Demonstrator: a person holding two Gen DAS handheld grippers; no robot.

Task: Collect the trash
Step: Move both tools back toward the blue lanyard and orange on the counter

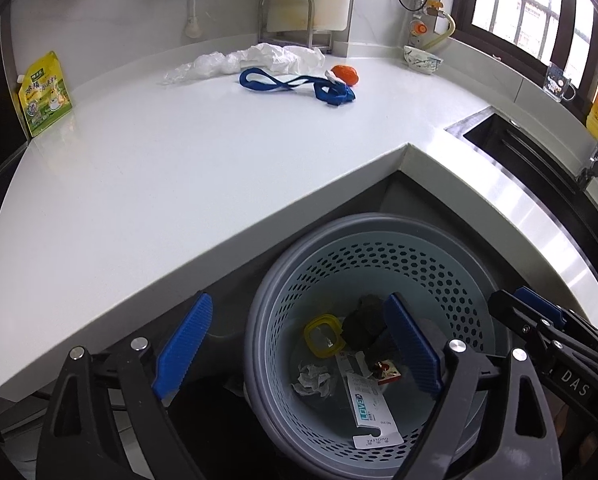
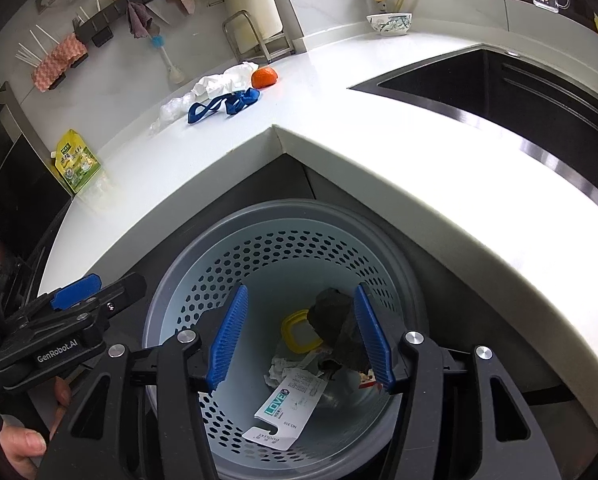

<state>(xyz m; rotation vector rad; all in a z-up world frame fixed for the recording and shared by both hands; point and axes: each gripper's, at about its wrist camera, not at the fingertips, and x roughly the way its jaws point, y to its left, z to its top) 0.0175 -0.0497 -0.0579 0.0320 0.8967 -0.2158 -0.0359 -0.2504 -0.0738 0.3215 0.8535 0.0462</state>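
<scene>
While both grippers hang over the perforated grey bin (image 1: pixel 379 264) tucked into the inner corner of the white desk (image 1: pixel 147 160), neither one holds anything. The left gripper (image 1: pixel 299 344) has its blue fingers (image 1: pixel 185 344) spread wide, one over the bin's outer edge and the other over its inside. The right gripper (image 2: pixel 299 336) has its fingers (image 2: pixel 229 336) at a middling gap above the bin's mouth, with nothing pressed between them.

At the bottom of the bin lie a dark crumpled lump (image 2: pixel 335 320), a yellow square lid (image 2: pixel 297 332), a white packaging card (image 2: pixel 283 412) with teal lettering, a crumpled bit of white paper (image 1: pixel 313 380) and a small red-and-white wrapper (image 1: pixel 387 372).

Beyond the bin, far back on the desk, remain a blue strap (image 1: pixel 295 86), crumpled white paper (image 1: pixel 283 58) and clear plastic (image 1: pixel 197 66) behind the strap, and an orange fruit (image 1: pixel 345 74) just beside the strap's end. A yellow-green pouch (image 1: pixel 45 94) stands on the desk well away from the bin, and a black sink (image 2: pixel 499 84) is sunk into the desk on the bin's other side. A patterned bowl (image 2: pixel 389 22) sits near the wall, past the sink.
</scene>
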